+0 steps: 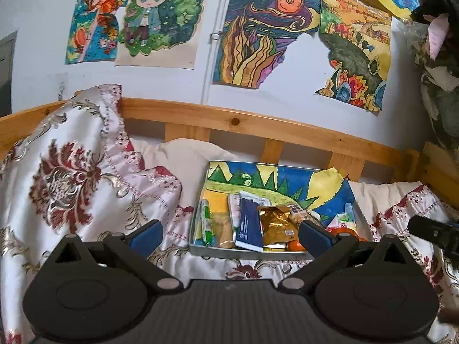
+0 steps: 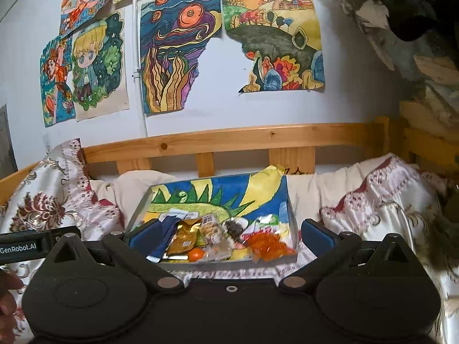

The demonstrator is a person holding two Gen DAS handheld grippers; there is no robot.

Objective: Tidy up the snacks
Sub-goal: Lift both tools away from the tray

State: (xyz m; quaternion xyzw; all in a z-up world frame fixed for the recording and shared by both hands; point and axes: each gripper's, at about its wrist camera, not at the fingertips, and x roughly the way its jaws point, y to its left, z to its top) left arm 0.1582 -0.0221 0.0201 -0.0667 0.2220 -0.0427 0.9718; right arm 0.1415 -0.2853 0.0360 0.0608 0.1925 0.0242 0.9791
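Note:
A shallow metal tray [image 1: 198, 218] [image 2: 134, 218] lined with a colourful drawing lies on the bed. In it are a green-white packet [image 1: 207, 223], a dark blue packet [image 1: 249, 223] [image 2: 167, 233], a gold foil packet [image 1: 276, 223] [image 2: 183, 238], an orange fruit [image 1: 295, 245] [image 2: 196, 254] and an orange-red wrapped snack [image 2: 266, 245]. My left gripper [image 1: 229, 233] is open and empty, just in front of the tray's near edge. My right gripper [image 2: 229, 236] is open and empty, its fingers spanning the tray's near side.
A flowered satin bedspread [image 1: 71, 177] [image 2: 381, 209] is bunched on both sides of the tray. A wooden bed rail [image 1: 258, 123] [image 2: 229, 137] runs behind it, with drawings on the wall [image 1: 258, 37] above. Piled clothes [image 2: 424, 43] stand at the right.

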